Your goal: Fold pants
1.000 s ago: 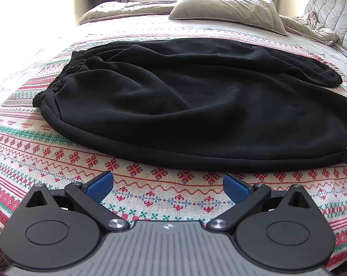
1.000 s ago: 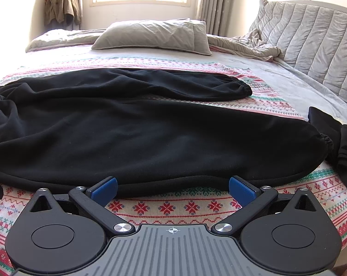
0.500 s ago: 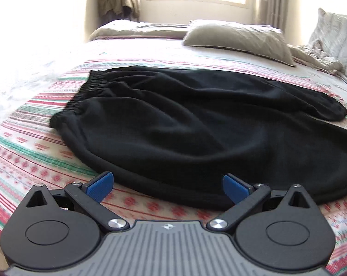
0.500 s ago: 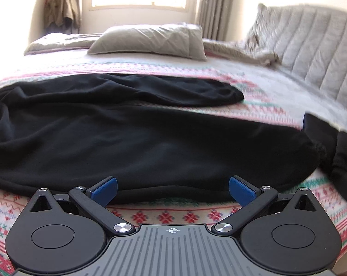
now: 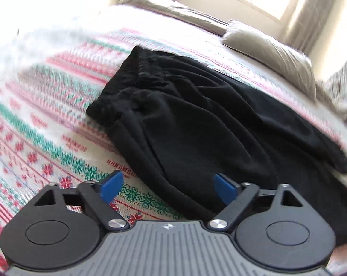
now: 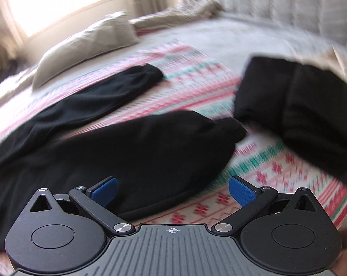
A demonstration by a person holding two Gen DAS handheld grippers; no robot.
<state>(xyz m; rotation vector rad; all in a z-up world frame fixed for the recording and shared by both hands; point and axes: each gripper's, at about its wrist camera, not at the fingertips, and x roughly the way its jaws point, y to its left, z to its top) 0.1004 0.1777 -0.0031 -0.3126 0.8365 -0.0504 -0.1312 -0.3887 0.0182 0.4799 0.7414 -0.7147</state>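
Here, within a second, both views had swung outward: the left tool [image 5: 167, 186], spread and empty, neared the waistband [image 5: 118, 92]; the right tool [image 6: 172, 189], likewise spread, neared the near cuff [image 6: 233, 128] of the black pants [image 5: 196, 124] lying flat on the bed [image 5: 46, 138], grasps apparently imminent.
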